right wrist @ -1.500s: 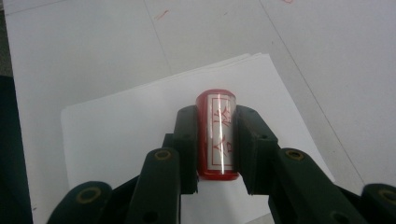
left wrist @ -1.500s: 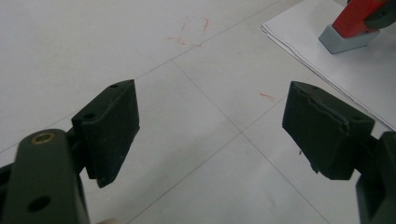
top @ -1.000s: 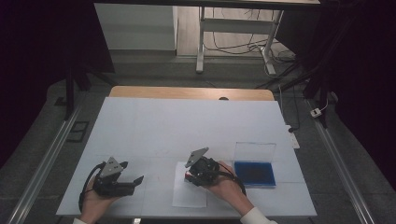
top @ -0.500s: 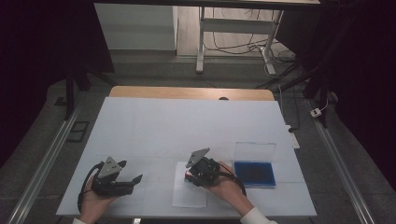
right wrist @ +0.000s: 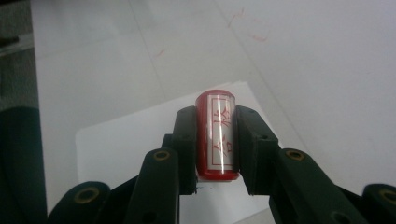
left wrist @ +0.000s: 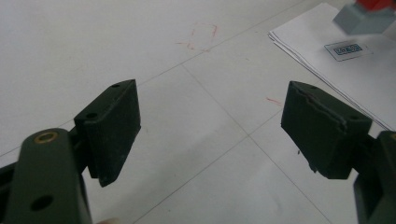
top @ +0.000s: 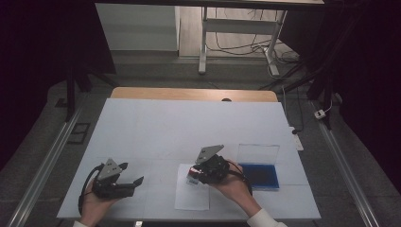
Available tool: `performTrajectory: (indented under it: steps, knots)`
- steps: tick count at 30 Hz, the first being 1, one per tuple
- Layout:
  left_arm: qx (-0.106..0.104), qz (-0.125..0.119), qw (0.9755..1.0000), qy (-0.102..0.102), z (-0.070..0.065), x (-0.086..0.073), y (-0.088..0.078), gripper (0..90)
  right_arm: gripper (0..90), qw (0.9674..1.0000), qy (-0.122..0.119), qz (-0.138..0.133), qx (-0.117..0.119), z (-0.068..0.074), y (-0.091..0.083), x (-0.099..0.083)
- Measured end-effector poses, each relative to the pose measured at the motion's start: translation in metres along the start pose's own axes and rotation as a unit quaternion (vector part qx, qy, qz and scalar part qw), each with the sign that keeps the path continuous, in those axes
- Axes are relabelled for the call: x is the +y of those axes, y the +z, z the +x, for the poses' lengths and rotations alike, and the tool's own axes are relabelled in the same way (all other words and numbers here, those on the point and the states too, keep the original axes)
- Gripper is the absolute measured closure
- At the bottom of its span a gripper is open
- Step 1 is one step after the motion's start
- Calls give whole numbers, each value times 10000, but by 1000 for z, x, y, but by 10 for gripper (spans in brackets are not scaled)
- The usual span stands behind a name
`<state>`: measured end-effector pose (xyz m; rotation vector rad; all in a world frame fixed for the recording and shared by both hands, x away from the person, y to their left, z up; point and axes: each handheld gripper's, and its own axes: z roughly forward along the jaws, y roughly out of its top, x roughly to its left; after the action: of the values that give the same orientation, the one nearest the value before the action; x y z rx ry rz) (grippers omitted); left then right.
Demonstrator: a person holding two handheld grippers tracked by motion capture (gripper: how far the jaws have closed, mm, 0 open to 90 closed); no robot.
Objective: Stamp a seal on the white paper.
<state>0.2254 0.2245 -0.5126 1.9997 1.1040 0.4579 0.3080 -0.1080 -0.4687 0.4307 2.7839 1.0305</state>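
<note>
At the table's near edge, the left gripper rests on the white table, jaws spread wide with nothing between them. Beside it, the right gripper clamps a red stamp, held over a sheet of paper. Just beyond lies an open blue ink pad.

Bright table, dark surroundings, soft close-ups

Beyond the work: table surroundings

A wooden board edges the white table's far side at upper centre; cables lie on the floor above it, a metal rail at left.
</note>
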Motion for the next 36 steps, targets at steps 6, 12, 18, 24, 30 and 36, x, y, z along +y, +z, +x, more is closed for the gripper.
performTrajectory:
  steps: [6, 12, 18, 24, 30, 36]
  knots:
    - [-16, 10, 10000, 16, -2, 0, 1, 198, 702, 9999, 49, -154, 26, -2, -10, 0]
    - [-20, 17, 10000, 9, -1, 0, 1, 198, 702, 9996, 96, -245, 36, -4, -15, 0]
    - [-19, 23, 10000, 17, -2, 0, 2, 198, 702, 9994, 143, -317, -18, -7, -23, -1]
    - [-24, 21, 10000, 10, -1, 0, 2, 198, 702, 9989, 185, -420, -82, -9, -31, -4]
    - [-30, 11, 10000, 17, -1, 0, 2, 198, 702, 9986, 217, -456, -156, -12, -40, -9]
    - [-42, 8, 10000, 50, -3, 1, 2, 199, 702, 9982, 294, -464, -253, -14, -51, -16]
